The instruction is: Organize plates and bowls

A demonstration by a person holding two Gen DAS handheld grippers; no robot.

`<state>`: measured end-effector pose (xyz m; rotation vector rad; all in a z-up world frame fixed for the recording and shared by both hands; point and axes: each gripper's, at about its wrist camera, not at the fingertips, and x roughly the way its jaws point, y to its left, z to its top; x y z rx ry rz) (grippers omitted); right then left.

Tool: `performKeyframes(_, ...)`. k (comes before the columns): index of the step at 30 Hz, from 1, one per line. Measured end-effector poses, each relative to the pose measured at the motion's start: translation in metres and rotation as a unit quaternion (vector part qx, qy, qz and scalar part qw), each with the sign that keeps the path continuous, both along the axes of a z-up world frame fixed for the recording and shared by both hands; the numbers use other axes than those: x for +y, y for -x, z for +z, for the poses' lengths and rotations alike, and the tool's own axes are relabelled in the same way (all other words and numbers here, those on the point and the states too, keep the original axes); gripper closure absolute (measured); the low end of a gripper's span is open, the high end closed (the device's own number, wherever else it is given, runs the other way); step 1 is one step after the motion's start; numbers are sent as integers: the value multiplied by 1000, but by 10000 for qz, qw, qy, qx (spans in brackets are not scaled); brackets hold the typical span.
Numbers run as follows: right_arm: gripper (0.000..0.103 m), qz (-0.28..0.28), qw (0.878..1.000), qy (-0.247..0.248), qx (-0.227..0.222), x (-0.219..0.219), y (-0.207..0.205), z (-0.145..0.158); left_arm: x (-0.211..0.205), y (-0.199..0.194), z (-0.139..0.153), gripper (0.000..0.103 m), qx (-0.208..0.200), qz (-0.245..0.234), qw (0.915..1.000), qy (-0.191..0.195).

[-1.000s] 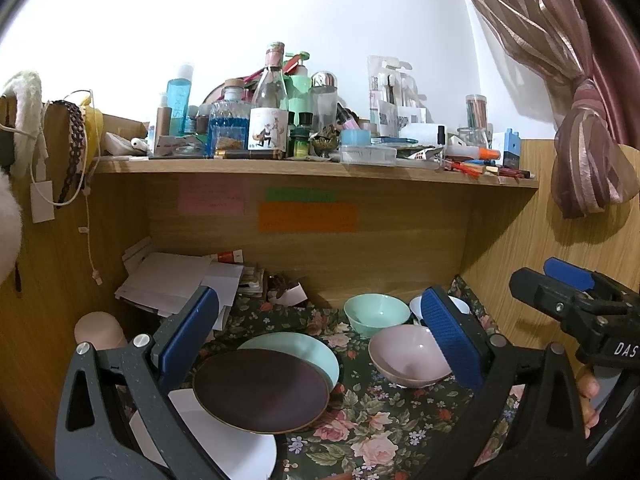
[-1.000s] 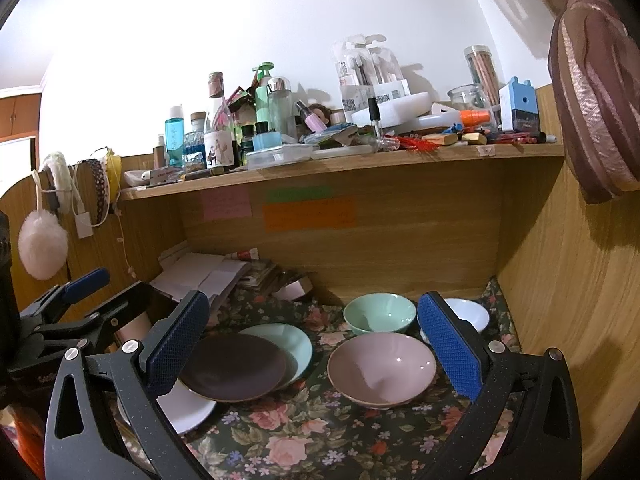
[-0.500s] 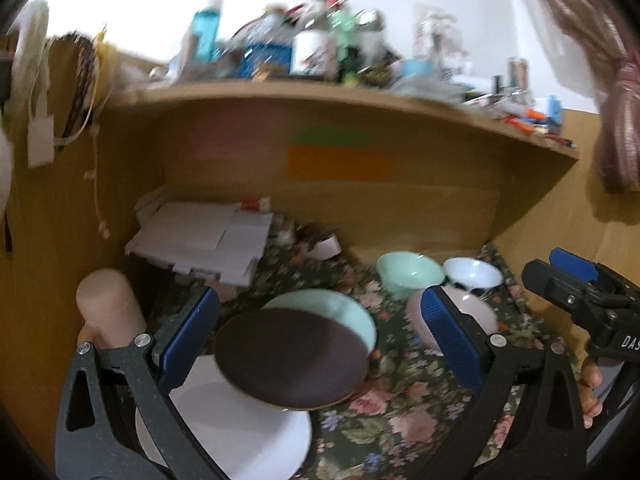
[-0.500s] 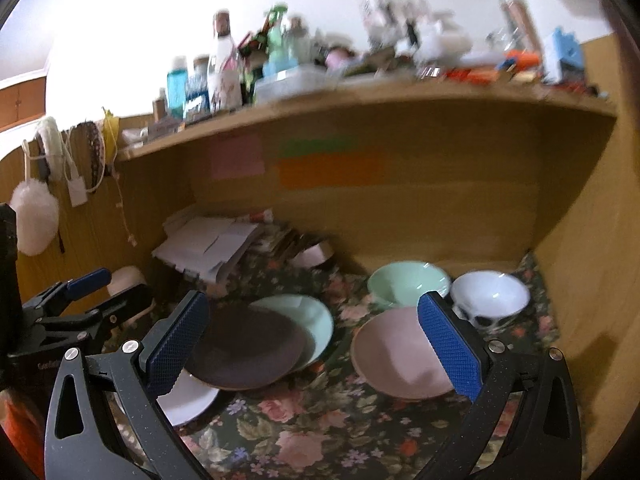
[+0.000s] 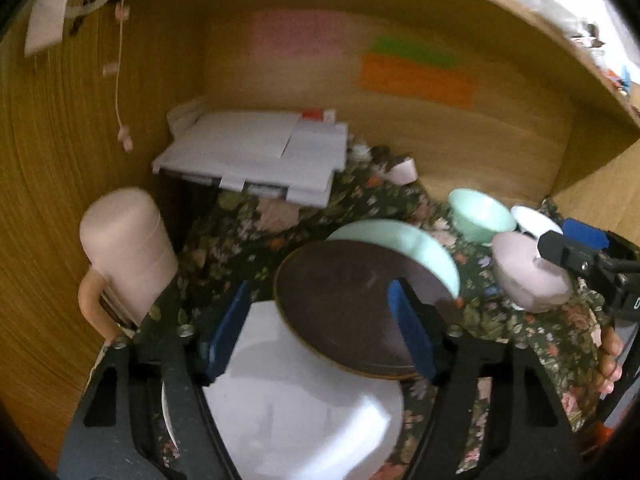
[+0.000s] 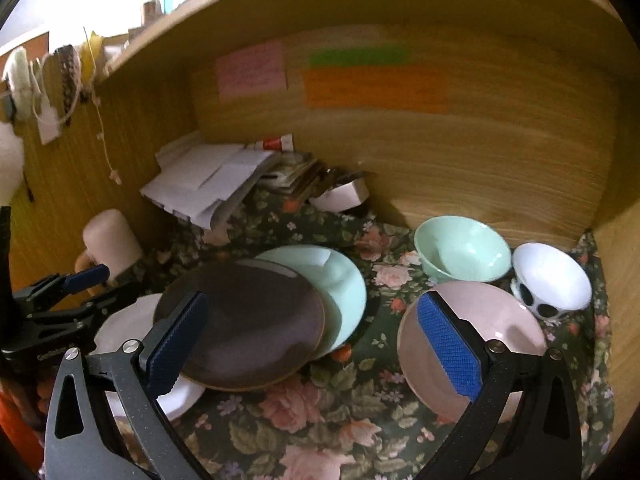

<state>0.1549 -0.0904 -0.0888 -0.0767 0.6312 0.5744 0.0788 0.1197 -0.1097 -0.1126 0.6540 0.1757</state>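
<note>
Three plates overlap on the floral cloth: a white plate [image 5: 304, 412] lowest, a dark brown plate [image 5: 344, 300] over it, a mint green plate [image 5: 412, 240] behind. To the right stand a pink bowl [image 6: 472, 344], a mint green bowl [image 6: 460, 248] and a white bowl with black spots [image 6: 552, 280]. My left gripper [image 5: 320, 332] is open and empty, its fingers straddling the near edge of the brown plate above the white one. My right gripper [image 6: 316, 348] is open and empty, between the brown plate and the pink bowl. The left gripper also shows in the right wrist view [image 6: 76, 292].
A stack of white papers [image 5: 256, 152] lies at the back left. A pale pink mug [image 5: 124, 248] stands by the left wall. A small white container [image 6: 340, 196] sits at the back. Wooden walls and a shelf above enclose the nook.
Both grippers have moved forward and tilted down into the nook, closer to the dishes. The left gripper now hovers over the white and brown plates. The dishes have not moved.
</note>
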Motion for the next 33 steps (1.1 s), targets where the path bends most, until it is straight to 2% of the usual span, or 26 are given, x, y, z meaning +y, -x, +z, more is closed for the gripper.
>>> performKeyframes(3, 12, 175, 9995, 211, 151, 17, -13, -10, 12, -7, -11, 40, 218, 83, 9997, 114)
performKeyframes(4, 15, 260, 9989, 265, 291, 22, -19, -15, 14, -9, -15, 45, 292, 104, 9995, 92)
performKeyframes(6, 29, 330, 9974, 404, 496, 32, -30, -26, 18, -15, -25, 49, 400, 115, 9991, 95)
performKeyframes(12, 54, 465, 9898, 736, 1124, 56, -56, -55, 28, -27, -41, 60, 686, 22, 9969, 382)
performKeyframes(19, 55, 378, 9866, 899, 1308, 71, -71, -69, 35, -41, -44, 69, 902, -86, 9935, 683)
performKeyframes(21, 64, 365, 9855, 947, 1359, 74, -76, -73, 36, -45, -44, 70, 961, -142, 9923, 768)
performKeyframes(26, 75, 229, 9822, 1067, 1526, 79, -87, -85, 39, -50, -49, 72, 1065, -237, 9894, 954)
performKeyframes(33, 75, 133, 9808, 1094, 1612, 77, -94, -92, 37, -51, -52, 73, 1084, -350, 9896, 881)
